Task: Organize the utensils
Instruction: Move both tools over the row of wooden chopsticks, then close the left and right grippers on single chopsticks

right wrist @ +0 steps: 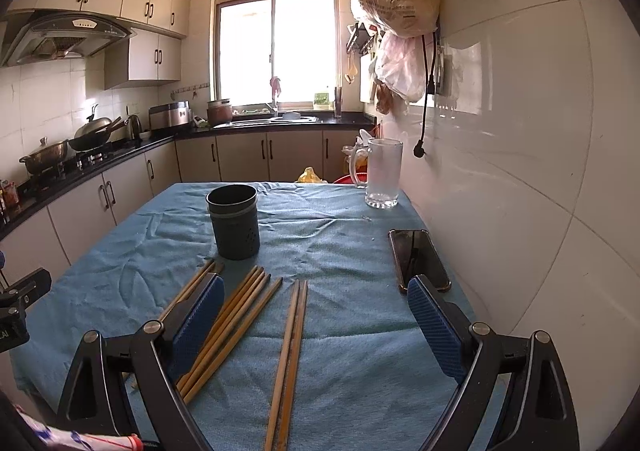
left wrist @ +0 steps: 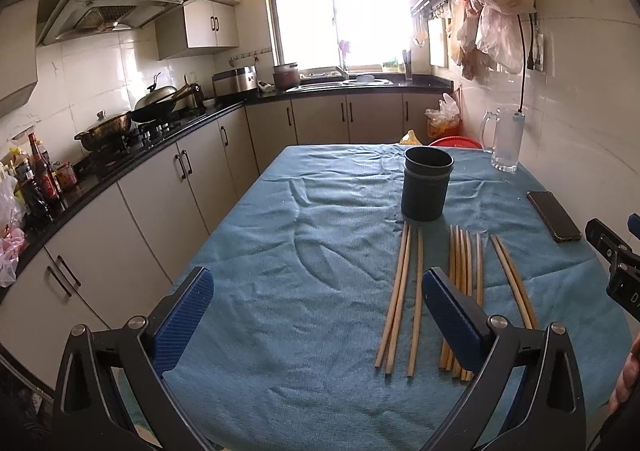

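Jaws wide apart on left gripper (left wrist: 318,293) and right gripper (right wrist: 316,303), both holding nothing, chopsticks (right wrist: 289,359) flat on cloth (left wrist: 304,203), holder (left wrist: 426,189) upright beyond them

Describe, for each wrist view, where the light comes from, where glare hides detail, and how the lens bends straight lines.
Left wrist view: the window is blown out, and its glare washes over the wall rack beside it; the counter edge bows. Right wrist view: the same window overexposes, the tiled wall carries a bright reflection, and its tile joints curve. The chopsticks stay sharp in both views.
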Demonstrator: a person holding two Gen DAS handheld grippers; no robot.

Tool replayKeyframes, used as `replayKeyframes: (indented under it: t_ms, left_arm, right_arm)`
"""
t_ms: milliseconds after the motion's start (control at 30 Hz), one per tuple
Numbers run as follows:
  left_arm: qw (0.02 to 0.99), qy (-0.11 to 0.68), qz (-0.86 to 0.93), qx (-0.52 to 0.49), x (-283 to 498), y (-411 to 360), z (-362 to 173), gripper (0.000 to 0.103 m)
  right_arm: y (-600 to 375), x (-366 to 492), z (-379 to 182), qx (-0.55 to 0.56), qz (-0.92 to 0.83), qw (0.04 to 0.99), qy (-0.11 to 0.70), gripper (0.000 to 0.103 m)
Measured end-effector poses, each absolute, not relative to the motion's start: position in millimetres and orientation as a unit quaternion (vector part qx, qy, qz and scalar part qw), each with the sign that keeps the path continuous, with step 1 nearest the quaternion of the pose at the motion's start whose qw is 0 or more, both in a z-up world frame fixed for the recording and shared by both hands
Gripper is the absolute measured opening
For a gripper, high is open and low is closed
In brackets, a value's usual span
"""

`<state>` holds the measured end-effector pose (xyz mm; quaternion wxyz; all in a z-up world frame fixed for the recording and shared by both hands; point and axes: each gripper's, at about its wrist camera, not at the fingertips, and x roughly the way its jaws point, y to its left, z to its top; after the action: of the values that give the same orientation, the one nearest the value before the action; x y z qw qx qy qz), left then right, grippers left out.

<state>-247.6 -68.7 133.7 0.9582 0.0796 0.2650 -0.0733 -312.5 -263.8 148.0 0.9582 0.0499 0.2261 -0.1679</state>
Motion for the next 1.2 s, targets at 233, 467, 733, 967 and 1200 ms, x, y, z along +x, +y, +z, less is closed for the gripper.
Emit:
replayKeyframes:
  t_ms: [233, 467, 733, 967, 1200]
  left_arm:
    - [0.953, 0.285, -0.075, 0.077, -236.2, -69.7, 123.4, 0.103]
    - [0.942, 0.313, -0.097, 0.077, -209.7, -67.0, 116.1, 0.103]
    - [0.899, 0.4, -0.166, 0.07, -137.0, -84.9, 91.0, 0.099]
    - [0.844, 0.485, -0.226, 0.035, -77.9, -120.9, 45.4, 0.057]
    - [0.828, 0.497, -0.246, 0.087, -60.5, -155.6, 22.4, 0.027]
  right_arm:
    - [-268.2, -303.7, 138.9, 0.053, -0.168, 0.955, 0.237, 0.095]
    - [-283.7, -287.4, 121.8, 0.065, -0.157, 0.947, 0.271, 0.095]
    - [-333.7, -250.2, 83.1, 0.137, -0.119, 0.916, 0.359, 0.089]
    - [-345.4, -211.8, 54.9, 0.17, -0.06, 0.89, 0.419, 0.059]
    - [-333.3, -186.2, 39.3, 0.134, -0.052, 0.886, 0.44, 0.056]
